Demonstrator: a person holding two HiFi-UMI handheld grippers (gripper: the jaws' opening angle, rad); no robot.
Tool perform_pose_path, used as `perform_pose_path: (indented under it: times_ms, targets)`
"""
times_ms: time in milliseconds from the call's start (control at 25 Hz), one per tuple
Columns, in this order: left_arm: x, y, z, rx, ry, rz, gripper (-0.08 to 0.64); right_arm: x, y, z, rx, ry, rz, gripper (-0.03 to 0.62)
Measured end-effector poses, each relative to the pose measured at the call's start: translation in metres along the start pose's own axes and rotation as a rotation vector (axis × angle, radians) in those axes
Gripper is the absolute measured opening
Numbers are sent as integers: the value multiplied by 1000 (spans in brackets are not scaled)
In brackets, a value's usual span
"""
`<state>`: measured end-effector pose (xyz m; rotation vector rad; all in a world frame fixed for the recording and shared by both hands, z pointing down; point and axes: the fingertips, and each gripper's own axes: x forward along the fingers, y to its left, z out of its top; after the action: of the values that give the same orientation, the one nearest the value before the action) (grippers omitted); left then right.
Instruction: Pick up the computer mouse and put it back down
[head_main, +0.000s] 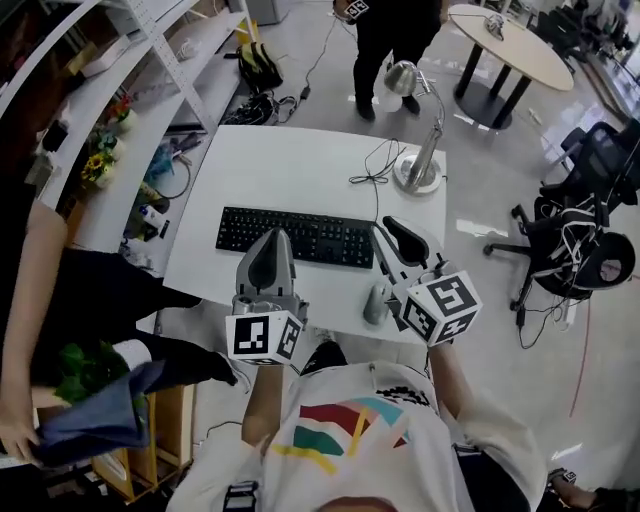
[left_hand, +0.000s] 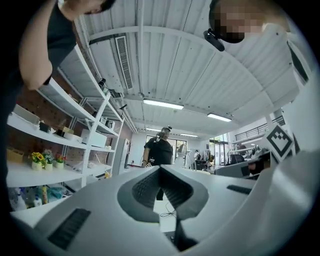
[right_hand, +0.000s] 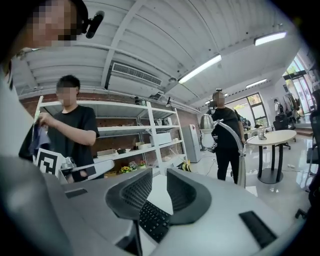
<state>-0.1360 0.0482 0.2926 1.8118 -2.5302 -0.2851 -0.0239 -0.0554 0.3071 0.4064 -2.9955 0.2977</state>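
**Two grippers at the desk's near edge, mouse lying loose beside the right one**

Two things fill the far left of the head view: white shelving (head_main: 110, 85) with flowers (head_main: 100, 165) on it, and below it a person in black (head_main: 100, 290) holding a dark cloth. Next comes the white desk (head_main: 300, 165) with a black keyboard (head_main: 295, 237) lying across its near half.

The left gripper (head_main: 277, 238) shows over the keyboard's near edge and points away from the wearer. Its own view shows the jaw tips meeting, with nothing caught between them.

Right of the keyboard, at the desk's front edge, lies a grey rounded shape that looks to be the computer mouse (head_main: 376, 303). It is partly covered by the right gripper (head_main: 383, 228), whose dark jaws reach past it toward the keyboard's right end. In its own view those jaws stand a narrow gap apart, with only the keyboard and desk showing through and no mouse between them.

A thin cable (head_main: 372, 160) loops on the desk beside a silver lamp (head_main: 425, 160). Beyond the desk stands a second person (head_main: 395, 30). Further right are a round table (head_main: 520, 45) and an office chair (head_main: 590, 240).
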Motion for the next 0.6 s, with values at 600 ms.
perform_pose_path:
  times_ms: [600]
  targets:
    - [70,44,-41,-78,86,-149,44,75,-32,-17,83,78,-166,137]
